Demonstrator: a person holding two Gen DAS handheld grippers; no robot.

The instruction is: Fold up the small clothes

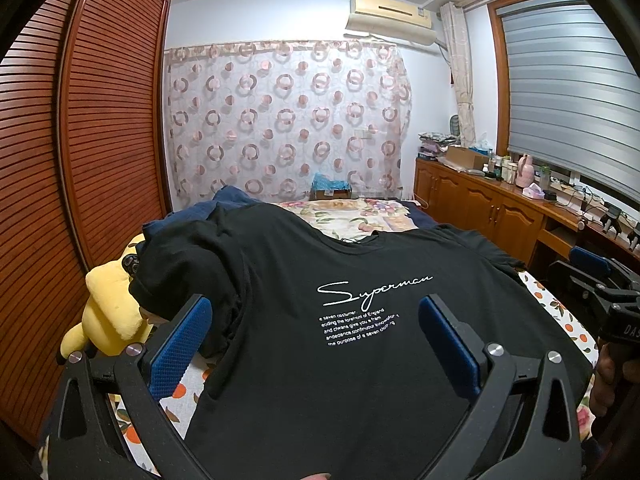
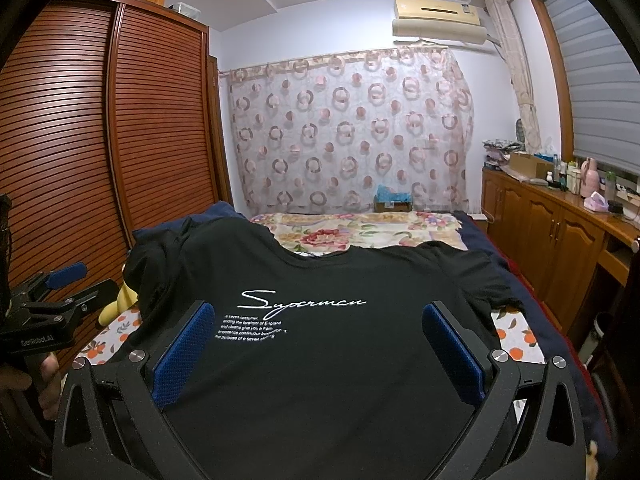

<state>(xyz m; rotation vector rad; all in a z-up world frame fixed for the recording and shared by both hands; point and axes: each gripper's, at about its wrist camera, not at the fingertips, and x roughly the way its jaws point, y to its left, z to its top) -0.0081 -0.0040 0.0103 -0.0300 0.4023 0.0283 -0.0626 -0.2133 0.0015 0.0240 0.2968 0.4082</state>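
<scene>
A black T-shirt (image 1: 360, 340) is lying spread flat, print side up, on the bed (image 1: 560, 304), filling the centre and lower half of both views; its white "Superman" print (image 1: 374, 290) is sitting mid-frame. The collar is pointing toward the top of the frame, and the left sleeve is bunching over a dark blue cloth (image 1: 236, 198) at centre left.

The left gripper (image 1: 316, 328) is hovering above the shirt with its blue pads (image 1: 180, 344) standing wide apart, gripping nothing. The right gripper (image 2: 316, 336) is doing the same, its fingers (image 2: 452, 356) spread wide over the lower half of the shirt.

A yellow plush toy (image 1: 108, 308) is lying at the left edge of the bed, just beside the sleeve. A wooden wardrobe (image 1: 80, 140) is filling the left of the frame, and a curtain (image 1: 284, 120) is hanging at upper centre.
</scene>
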